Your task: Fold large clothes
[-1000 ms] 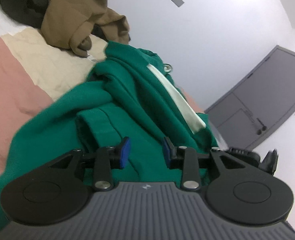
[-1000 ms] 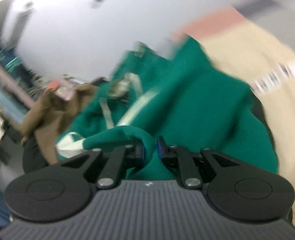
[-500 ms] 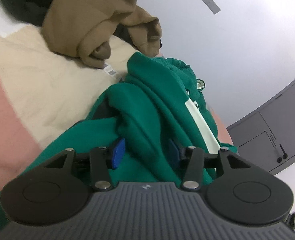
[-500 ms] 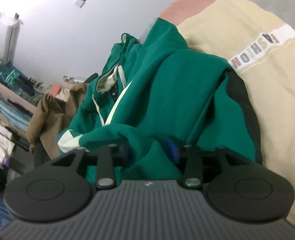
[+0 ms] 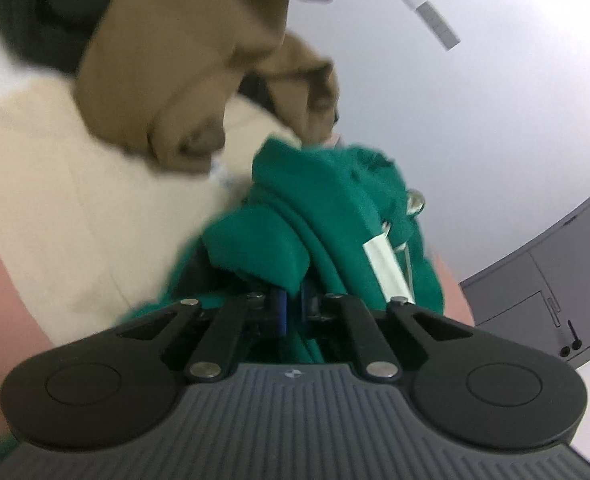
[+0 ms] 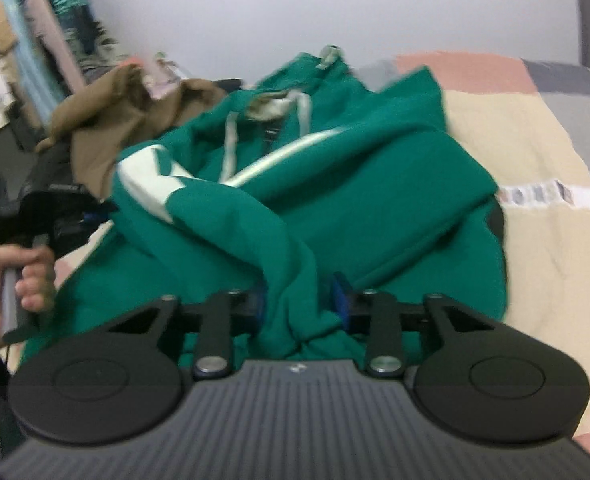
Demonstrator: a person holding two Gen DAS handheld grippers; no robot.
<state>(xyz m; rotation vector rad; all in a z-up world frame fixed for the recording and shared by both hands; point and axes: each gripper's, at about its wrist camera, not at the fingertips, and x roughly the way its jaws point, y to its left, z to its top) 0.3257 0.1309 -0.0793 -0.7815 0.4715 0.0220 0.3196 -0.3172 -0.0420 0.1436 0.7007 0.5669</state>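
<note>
A green hoodie (image 6: 335, 184) with pale stripes and drawstrings lies crumpled on the bed. In the left wrist view my left gripper (image 5: 293, 308) is shut on a fold of the green hoodie (image 5: 279, 248). In the right wrist view my right gripper (image 6: 299, 304) is open, with a green sleeve draped between its blue pads (image 6: 341, 300). The left gripper body (image 6: 43, 216) and the hand holding it show at the left edge of the right wrist view.
A brown garment (image 5: 199, 72) is heaped at the hoodie's far side, also seen in the right wrist view (image 6: 107, 120). The bed cover (image 6: 535, 248) is beige with pink and grey patches. Hanging clothes (image 6: 23, 60) stand at far left. A grey door (image 5: 543, 292) is on the right.
My left gripper closed on a fold of the green hoodie. My right gripper opened from its grip, and the sleeve now lies loose between its pads. Both views shifted.
</note>
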